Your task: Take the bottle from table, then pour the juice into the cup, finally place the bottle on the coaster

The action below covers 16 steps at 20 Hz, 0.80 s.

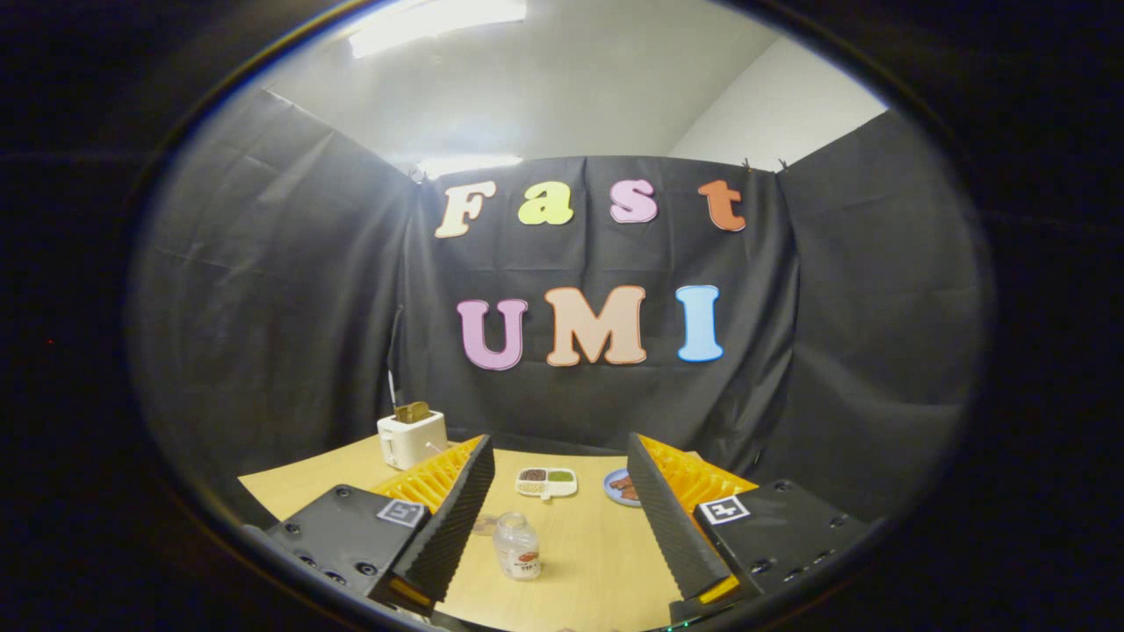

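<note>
Gripper view, lower centre of the frame: my gripper (562,518) hangs above the table (606,562) with its jaws spread wide and nothing between them. The bottle (517,546) stands upright on the wood, in the gap between the jaws but lower and nearer the left one, apart from both. It looks small and clear, with a label low on its side. Just left of it, close to the left jaw, lies a faint round shape; I cannot tell whether that is the coaster. I cannot make out the cup.

Further back, mid-frame, sit a divided dish (546,481) and a small plate (622,488); a toaster (412,438) stands at the table's left rear.

The step in hand, as I judge it, is taking the bottle. To do it well I should drop straight down, shift slightly left so the bottle sits centred, and close on its body above the label, not the neck, keeping it upright so nothing spills.
</note>
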Available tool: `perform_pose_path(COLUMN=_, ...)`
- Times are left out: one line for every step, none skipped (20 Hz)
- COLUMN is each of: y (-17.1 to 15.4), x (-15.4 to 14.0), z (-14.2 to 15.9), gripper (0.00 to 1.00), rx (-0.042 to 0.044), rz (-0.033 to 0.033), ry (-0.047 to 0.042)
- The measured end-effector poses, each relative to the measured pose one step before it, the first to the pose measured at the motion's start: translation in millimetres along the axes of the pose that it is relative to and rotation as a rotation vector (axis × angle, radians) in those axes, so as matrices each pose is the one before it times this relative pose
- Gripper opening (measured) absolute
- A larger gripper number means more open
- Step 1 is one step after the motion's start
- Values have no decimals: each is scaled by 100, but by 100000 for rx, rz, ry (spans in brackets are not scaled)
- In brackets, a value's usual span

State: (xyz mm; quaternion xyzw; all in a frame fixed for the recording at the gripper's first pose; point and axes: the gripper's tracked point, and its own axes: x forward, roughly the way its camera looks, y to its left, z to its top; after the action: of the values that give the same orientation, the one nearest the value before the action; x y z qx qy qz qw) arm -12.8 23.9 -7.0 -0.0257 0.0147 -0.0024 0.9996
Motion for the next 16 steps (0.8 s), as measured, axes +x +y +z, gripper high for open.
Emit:
perform_pose_path(y=-20, x=46, z=28, gripper=96, rx=-35, rz=-218, ry=-289)
perform_pose_path(y=17, x=-71, z=-97, gripper=96, rx=-346, rz=-311, ry=-386)
perform_pose_path(y=-129, x=-12, z=-88, gripper=96, rx=-467, rz=-717, ry=-362)
perform_pose_path(y=-67, x=-41, z=-334, gripper=96, rx=-437, rz=-647, ry=37)
perform_pose_path(y=24, x=-61, z=-393, gripper=96, rx=-224, rz=-455, ry=189)
perform_pose_path(y=10, x=23, z=-457, gripper=96, rx=-22, rz=-314, ry=312)
perform_pose_path(y=48, x=-55, z=-506, gripper=96, rx=-35, rz=-193, ry=361)
perform_pose_path(y=-36, x=10, z=-678, gripper=96, rx=27, rz=-450, ry=679)
perform_pose_path(y=-25, x=-7, z=-686, gripper=96, rx=185, rz=-191, ry=796)
perform_pose_path(y=118, x=36, z=-884, gripper=96, rx=224, rz=223, ry=874)
perform_pose_path(y=135, x=25, z=-773, gripper=96, rx=199, rz=167, ry=807)
perform_pose_path(y=62, x=23, z=-807, gripper=96, rx=59, rz=240, ry=805)
perform_pose_path(y=101, x=99, z=-743, gripper=96, rx=-129, rz=239, ry=586)
perform_pose_path(y=105, x=152, z=-718, gripper=97, rx=-209, rz=336, ry=323)
perform_pose_path(y=107, x=83, z=-634, gripper=97, rx=-349, rz=154, ry=269)
perform_pose_path(y=-98, x=155, z=-734, gripper=97, rx=-585, rz=-176, ry=333)
